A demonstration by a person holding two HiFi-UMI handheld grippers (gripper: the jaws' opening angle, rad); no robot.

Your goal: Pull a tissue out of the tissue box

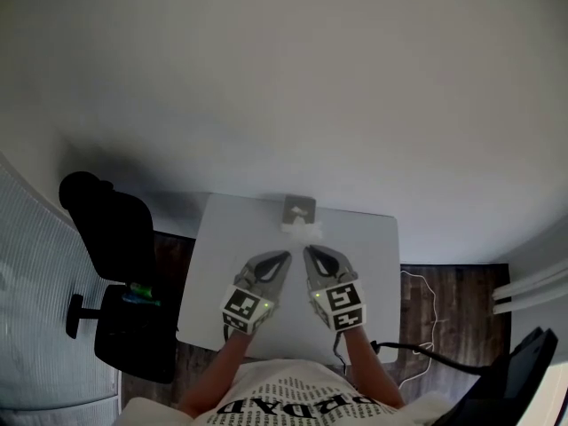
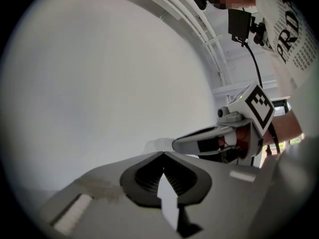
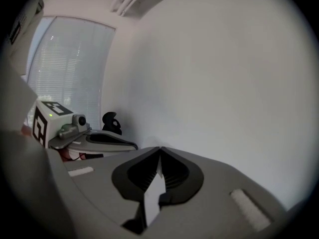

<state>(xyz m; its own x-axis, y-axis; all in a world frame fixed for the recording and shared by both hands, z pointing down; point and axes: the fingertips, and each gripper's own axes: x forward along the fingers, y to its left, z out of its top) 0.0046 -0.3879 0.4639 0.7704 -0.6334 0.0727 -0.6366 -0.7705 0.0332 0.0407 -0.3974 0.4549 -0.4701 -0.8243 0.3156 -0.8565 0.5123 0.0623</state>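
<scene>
The tissue box [image 1: 299, 209] sits at the far edge of the white table [image 1: 377, 269], roughly centred, with a white tissue [image 1: 303, 232] puffed up out of its top slot on the side nearer the person. The left gripper [image 1: 286, 256] and the right gripper [image 1: 307, 250] lie side by side over the table, both aimed at the box, their tips near the tissue but apart from it as far as the head view shows. Each gripper's own view shows its jaws together, dark pads meeting at the tip, with nothing of the box or tissue caught between them; the left gripper view shows only a pale crumpled edge just past its tips, likely the tissue. The tissue should be very light, limp and easy to tear, offering no stiffness to push against, so it wants a pinch rather than a hook or a shove. The best hold looks to be the raised fold well above the slot, taken with one gripper's pads across the ply, not at a thin corner that could rip off. The box is also light and may lift or slide with the pull, so the other gripper could press down on its top beside the slot
</scene>
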